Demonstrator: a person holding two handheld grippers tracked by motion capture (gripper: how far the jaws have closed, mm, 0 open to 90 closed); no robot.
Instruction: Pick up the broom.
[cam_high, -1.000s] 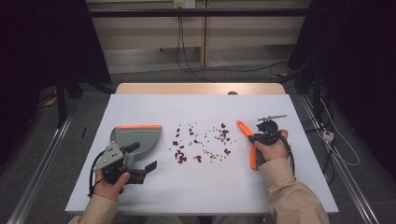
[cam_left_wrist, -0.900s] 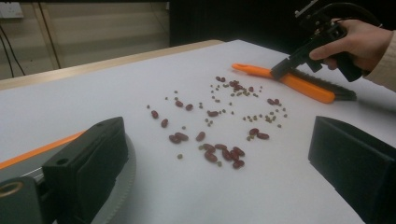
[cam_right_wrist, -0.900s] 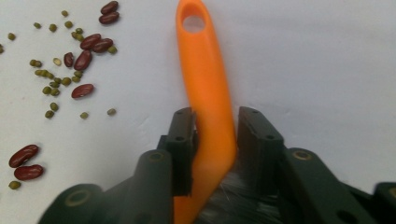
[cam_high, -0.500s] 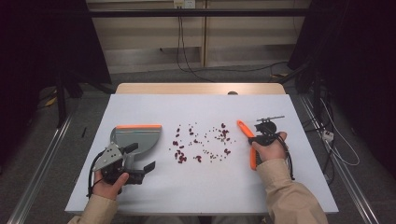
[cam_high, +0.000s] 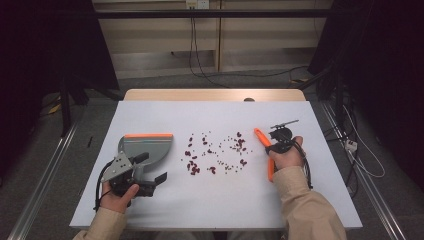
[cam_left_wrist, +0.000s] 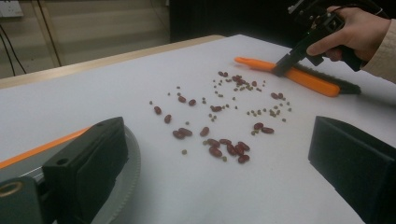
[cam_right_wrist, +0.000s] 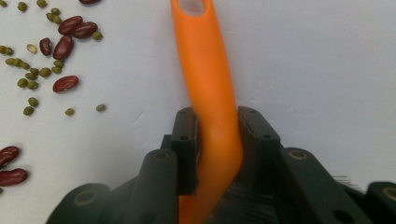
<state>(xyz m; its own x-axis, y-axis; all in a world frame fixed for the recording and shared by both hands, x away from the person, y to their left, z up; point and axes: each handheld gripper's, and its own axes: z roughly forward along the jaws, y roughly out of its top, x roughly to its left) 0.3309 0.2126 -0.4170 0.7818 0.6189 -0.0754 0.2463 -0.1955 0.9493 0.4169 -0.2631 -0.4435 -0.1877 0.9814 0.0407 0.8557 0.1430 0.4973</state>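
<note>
Red kidney beans and small green beans (cam_high: 215, 155) lie scattered across the middle of the white table (cam_high: 220, 200). A grey dustpan with an orange edge (cam_high: 147, 145) lies to their left. My left gripper (cam_high: 151, 168) hangs open at the dustpan's near side, one jaw over the pan, holding nothing. An orange brush (cam_high: 263, 140) lies to the right of the beans. My right gripper (cam_high: 269, 146) is shut on its handle (cam_right_wrist: 210, 84). In the left gripper view the beans (cam_left_wrist: 224, 144) lie between the wide jaws, with the brush (cam_left_wrist: 303, 79) beyond.
The table's far edge is a wooden strip (cam_high: 215, 95). Cables (cam_high: 350, 150) and rails run on the floor on both sides. Bare white surface lies in front of the beans and behind them.
</note>
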